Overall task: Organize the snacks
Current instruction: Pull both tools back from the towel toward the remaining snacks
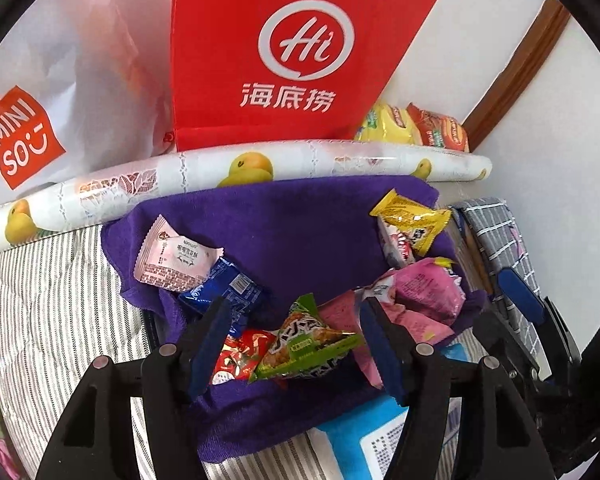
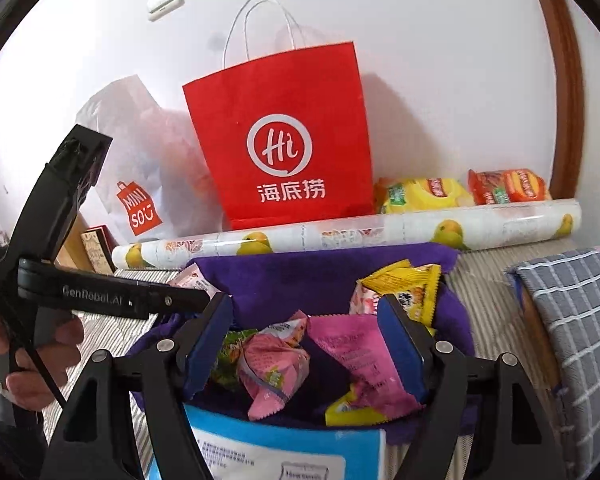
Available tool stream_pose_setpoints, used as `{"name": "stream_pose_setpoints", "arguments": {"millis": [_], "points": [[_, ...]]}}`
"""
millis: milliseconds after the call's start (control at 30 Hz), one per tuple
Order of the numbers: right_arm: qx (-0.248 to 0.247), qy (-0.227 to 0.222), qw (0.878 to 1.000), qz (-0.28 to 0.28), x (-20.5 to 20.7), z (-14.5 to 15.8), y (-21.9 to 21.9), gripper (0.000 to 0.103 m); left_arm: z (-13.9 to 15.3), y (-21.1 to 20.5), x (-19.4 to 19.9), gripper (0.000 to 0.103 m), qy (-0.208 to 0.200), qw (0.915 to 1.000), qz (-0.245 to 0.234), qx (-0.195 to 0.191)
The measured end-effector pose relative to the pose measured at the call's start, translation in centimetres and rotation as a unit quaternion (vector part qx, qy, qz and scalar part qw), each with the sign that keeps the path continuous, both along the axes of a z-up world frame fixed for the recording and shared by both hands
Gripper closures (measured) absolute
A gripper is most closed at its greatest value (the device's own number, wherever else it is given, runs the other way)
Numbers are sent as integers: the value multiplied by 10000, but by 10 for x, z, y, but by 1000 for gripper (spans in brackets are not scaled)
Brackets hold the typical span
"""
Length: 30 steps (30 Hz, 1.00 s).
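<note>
Left wrist view: the left gripper [image 1: 296,344] was seen pointed down over a purple towel [image 1: 284,216] spread on striped bedding [image 1: 52,304]. Its jaws were spread apart, with nothing pinched. A green triangular snack [image 1: 304,340] lay on the towel between the pads, apparently untouched, with a red packet [image 1: 240,356] just beside it. A pale pink packet [image 1: 176,258] and a blue packet [image 1: 228,288] were noted further left on the towel, a yellow packet [image 1: 412,216] at the far right corner, and pink packets [image 1: 424,292] at right. A red paper bag [image 1: 292,52] was stood behind a rolled mat [image 1: 236,172].

Right wrist view: the right gripper [image 2: 308,344] was seen spread wide, nothing clamped. Crumpled pink packets [image 2: 276,360] lay between its fingers, on the towel. The left hand [image 2: 32,356] was visible on its tool's handle at left. Two chip bags [image 2: 460,192] were seen against the wall.

Step judged: early sorting, snacks still scattered on the towel, none lifted. Next move likely calls for lowering one gripper over a single packet and closing gently, since the wrappers looked crinkly and slippery.
</note>
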State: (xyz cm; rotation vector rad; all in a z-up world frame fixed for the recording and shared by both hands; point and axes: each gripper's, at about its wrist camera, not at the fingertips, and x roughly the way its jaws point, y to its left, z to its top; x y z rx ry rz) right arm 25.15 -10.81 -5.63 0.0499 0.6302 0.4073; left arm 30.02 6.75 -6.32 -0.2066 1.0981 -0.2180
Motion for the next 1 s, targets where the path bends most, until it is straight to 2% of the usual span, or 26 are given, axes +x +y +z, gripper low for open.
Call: {"name": "stream_pose_setpoints", "arguments": {"millis": [200, 400, 533, 633, 867, 1000], "points": [[-409, -31, 9989, -208, -28, 10, -12, 29, 17, -3, -10, 38, -179, 9998, -10, -32], [-458, -62, 9976, -512, -59, 16, -29, 29, 33, -11, -23, 38, -380, 9992, -90, 50], [-314, 153, 9974, -629, -78, 15, -40, 29, 45, -12, -32, 38, -518, 9986, -84, 26], [-408, 258, 9979, -423, -93, 12, -40, 29, 51, -16, -39, 38, -596, 9981, -130, -41], [-358, 656, 9970, -205, -133, 1, -40, 29, 65, -28, -56, 38, -847, 9961, -196, 145], [-371, 943, 9948, 20, -149, -19, -29, 29, 58, -23, -74, 38, -758, 9964, -200, 313]]}}
